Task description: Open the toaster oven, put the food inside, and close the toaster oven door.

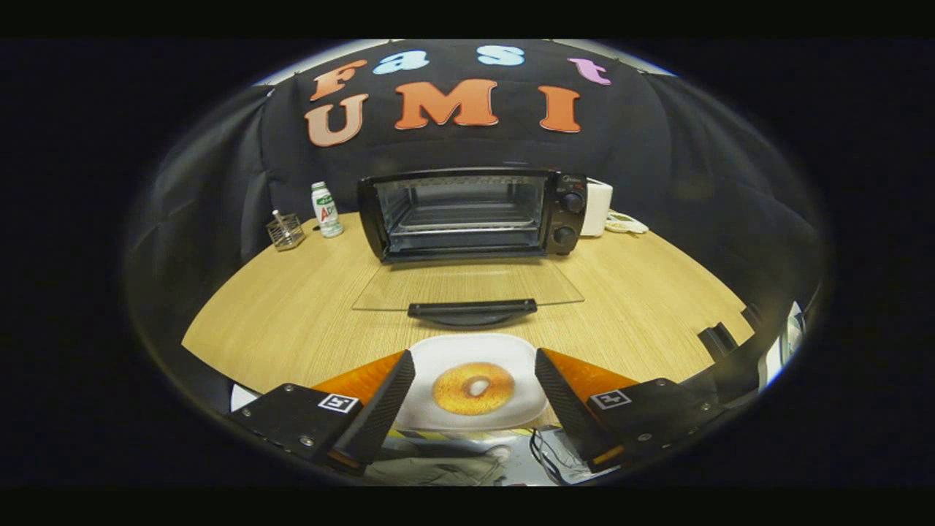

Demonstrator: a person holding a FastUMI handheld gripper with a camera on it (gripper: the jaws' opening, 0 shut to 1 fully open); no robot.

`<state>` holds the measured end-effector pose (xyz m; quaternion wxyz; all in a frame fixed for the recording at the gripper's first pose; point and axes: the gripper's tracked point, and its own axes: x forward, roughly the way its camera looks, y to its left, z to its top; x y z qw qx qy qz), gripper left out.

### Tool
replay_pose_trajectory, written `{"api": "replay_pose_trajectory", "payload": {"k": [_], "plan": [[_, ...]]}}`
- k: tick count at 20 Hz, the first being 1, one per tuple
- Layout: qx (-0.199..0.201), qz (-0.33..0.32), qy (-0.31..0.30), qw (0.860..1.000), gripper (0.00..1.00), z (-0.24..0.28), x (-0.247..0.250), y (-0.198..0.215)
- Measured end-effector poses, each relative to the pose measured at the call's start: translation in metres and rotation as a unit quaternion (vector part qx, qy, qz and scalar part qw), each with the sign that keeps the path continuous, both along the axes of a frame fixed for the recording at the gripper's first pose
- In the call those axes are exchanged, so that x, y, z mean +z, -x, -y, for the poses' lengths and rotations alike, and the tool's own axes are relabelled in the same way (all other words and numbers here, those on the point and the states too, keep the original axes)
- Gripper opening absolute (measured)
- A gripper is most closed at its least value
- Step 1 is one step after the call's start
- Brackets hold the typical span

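A black toaster oven [467, 213] stands at the back of the wooden table [292, 314], its glass door [467, 286] folded down flat toward me with the dark handle [472, 310] at its near edge. Inside, the rack shows bare. A golden bagel [473, 388] lies on a white plate [445, 358] just in front of the door handle. My gripper [475, 365] is open, its two fingers spread on either side of the plate with the bagel between them and nothing held.
A small white-and-green bottle [326, 210] and a wire holder [285, 231] stand left of the oven. A white appliance [597, 207] and a white cord sit to its right. The table's front edge runs just under the plate.
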<state>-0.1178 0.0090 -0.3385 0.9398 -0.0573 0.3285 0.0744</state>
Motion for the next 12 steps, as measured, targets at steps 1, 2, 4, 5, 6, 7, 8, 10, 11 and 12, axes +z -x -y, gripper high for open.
{"api": "replay_pose_trajectory", "payload": {"k": [1,2,4,5,6,7,8,10,11,12], "plan": [[0.000,-0.006,0.000,1.000,0.99,0.000,-0.005,0.005],[-0.001,-0.009,-0.001,1.000,0.99,0.000,-0.008,0.009],[-0.004,-0.014,0.002,1.000,0.99,0.003,-0.015,0.016],[-0.006,-0.018,0.003,1.000,0.99,0.003,-0.020,0.018],[-0.009,-0.022,0.002,1.000,0.99,0.005,-0.024,0.020],[-0.012,-0.025,0.002,1.000,0.99,0.006,-0.028,0.021],[-0.014,-0.029,-0.001,0.999,0.99,0.005,-0.032,0.022],[-0.019,-0.038,-0.008,0.999,0.99,0.005,-0.040,0.025],[-0.022,-0.042,-0.009,0.999,0.99,0.005,-0.043,0.025],[-0.024,-0.048,-0.009,0.999,0.99,0.006,-0.048,0.026]]}}
